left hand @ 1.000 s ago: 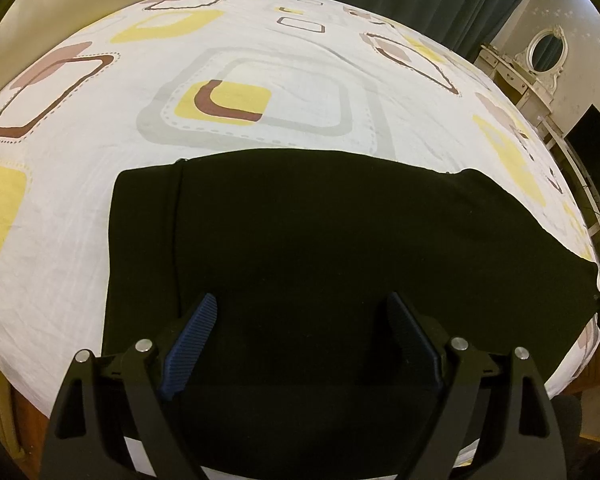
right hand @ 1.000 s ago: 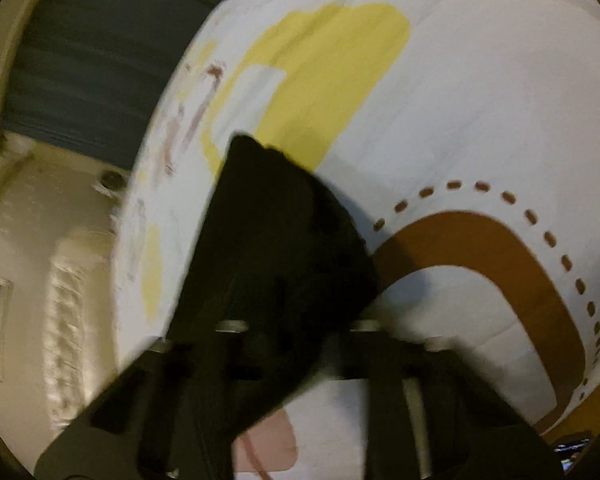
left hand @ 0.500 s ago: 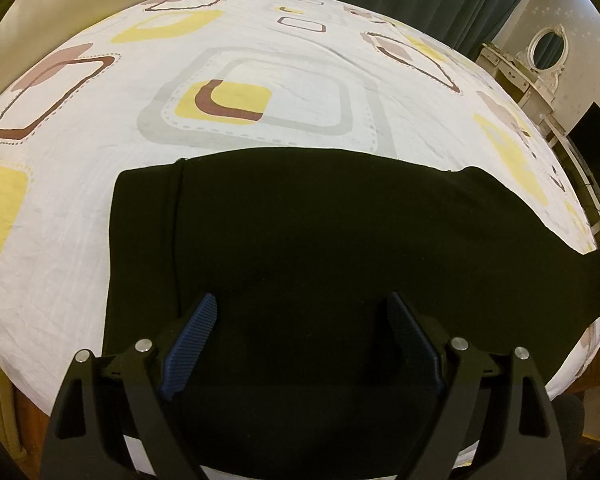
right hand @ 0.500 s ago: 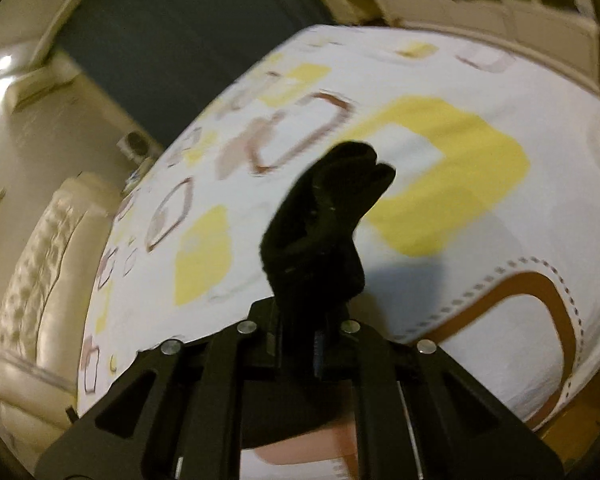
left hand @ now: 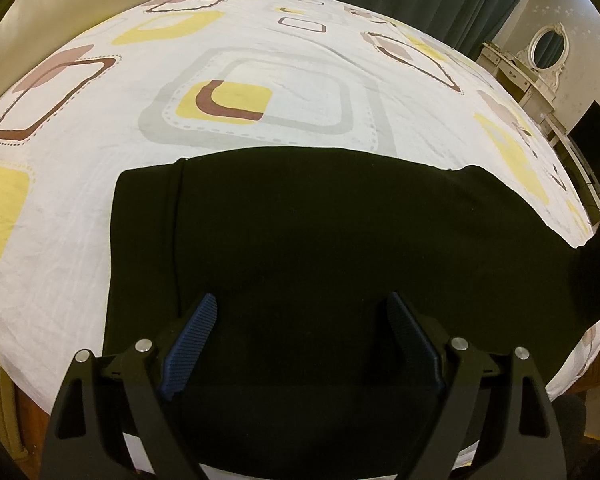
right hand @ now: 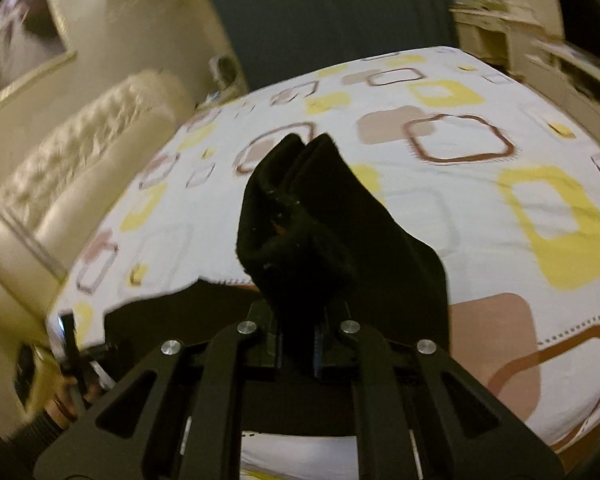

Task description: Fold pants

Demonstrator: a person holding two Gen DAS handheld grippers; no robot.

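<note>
black pants point(left hand: 320, 248) lie spread across the lower middle of the patterned bedsheet point(left hand: 260, 52). the left gripper point(left hand: 300, 340) hovers over them, jaws wide apart. the right gripper point(right hand: 298, 336) is clamped on a bunched pants end, frame center.

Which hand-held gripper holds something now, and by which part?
The right hand-held gripper is shut on a bunched end of the black pants. The left hand-held gripper is open, holding nothing.

Pants point(left hand: 320, 248) on bed point(left hand: 80, 216), spread beneath the left gripper point(left hand: 300, 320).
One end rises between the right gripper's point(right hand: 298, 320) jaws; headboard point(right hand: 80, 168) left of them, dresser point(right hand: 540, 40) ahead-right.
</note>
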